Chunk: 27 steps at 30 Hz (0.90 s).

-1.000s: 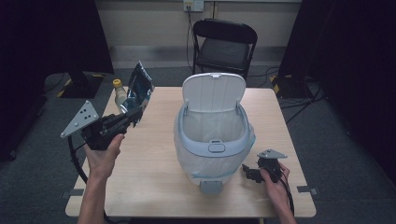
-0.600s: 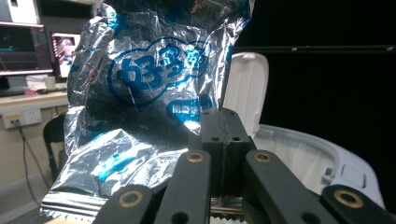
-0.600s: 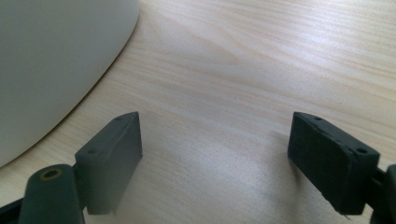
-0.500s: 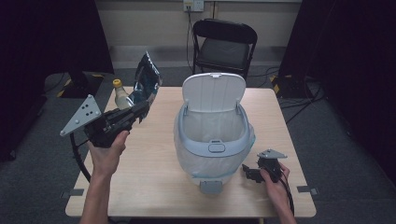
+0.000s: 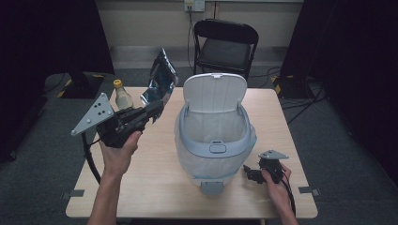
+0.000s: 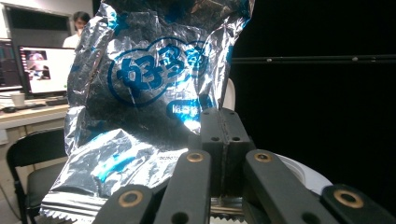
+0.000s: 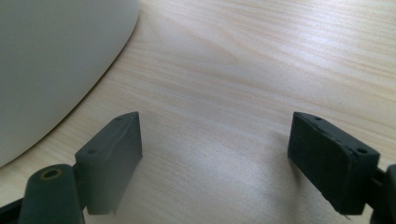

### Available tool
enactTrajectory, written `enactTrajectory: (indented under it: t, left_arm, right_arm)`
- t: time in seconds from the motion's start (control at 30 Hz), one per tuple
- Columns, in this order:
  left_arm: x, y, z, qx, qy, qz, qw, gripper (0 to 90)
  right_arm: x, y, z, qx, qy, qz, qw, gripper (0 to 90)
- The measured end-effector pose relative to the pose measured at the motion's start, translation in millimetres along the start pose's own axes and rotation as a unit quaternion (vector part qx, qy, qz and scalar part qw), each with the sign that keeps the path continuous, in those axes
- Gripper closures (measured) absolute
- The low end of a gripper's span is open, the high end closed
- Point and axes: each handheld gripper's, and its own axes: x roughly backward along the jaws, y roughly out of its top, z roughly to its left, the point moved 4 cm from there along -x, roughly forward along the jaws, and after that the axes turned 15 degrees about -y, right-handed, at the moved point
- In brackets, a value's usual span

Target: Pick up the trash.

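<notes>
**Foil bag held aloft beside the open bin**

The left gripper [image 5: 157, 108] has its black fingers [image 6: 223, 140] clenched on the lower edge of a crinkled silver foil bag [image 5: 159, 84] with blue print, held upright in the air over the bench's [image 5: 141, 187] far-left part, just left of the bin [image 5: 213, 140]. The bin is smooth, rounded grey-white plastic, hinged lid raised, thin clear liner inside. The right gripper [image 5: 249, 174] rests low on the pale wood-grain bench beside the bin's curved wall, blocky fingers [image 7: 112, 149] spread wide around nothing.
</notes>
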Motion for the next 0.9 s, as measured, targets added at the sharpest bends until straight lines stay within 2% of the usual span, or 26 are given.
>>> enactTrajectory:
  t: [0.37, 0.57, 0.8, 0.9]
  left_arm:
    - [-34.2, 0.5, -7.7, 0.005, -0.038, 0.003, 0.9993, 90.0]
    - [-53.7, -2.3, -9.2, 0.007, -0.058, 0.015, 0.9981, 90.0]
    - [-77.7, -9.5, -6.9, 0.021, -0.087, 0.042, 0.995, 88.6]
    - [-84.9, -11.9, -4.4, 0.029, -0.093, 0.053, 0.9938, 85.1]
  right_arm:
    - [0.0, 0.0, -0.1, 0.001, 0.001, 0.0, 1.0, 16.8]
    - [0.0, 0.0, -0.1, 0.001, 0.001, 0.0, 1.0, 16.8]
    - [0.0, 0.0, -0.1, 0.001, 0.001, 0.0, 1.0, 16.8]
    - [0.0, 0.0, 0.0, 0.0, 0.0, 0.0, 1.0, 16.8]
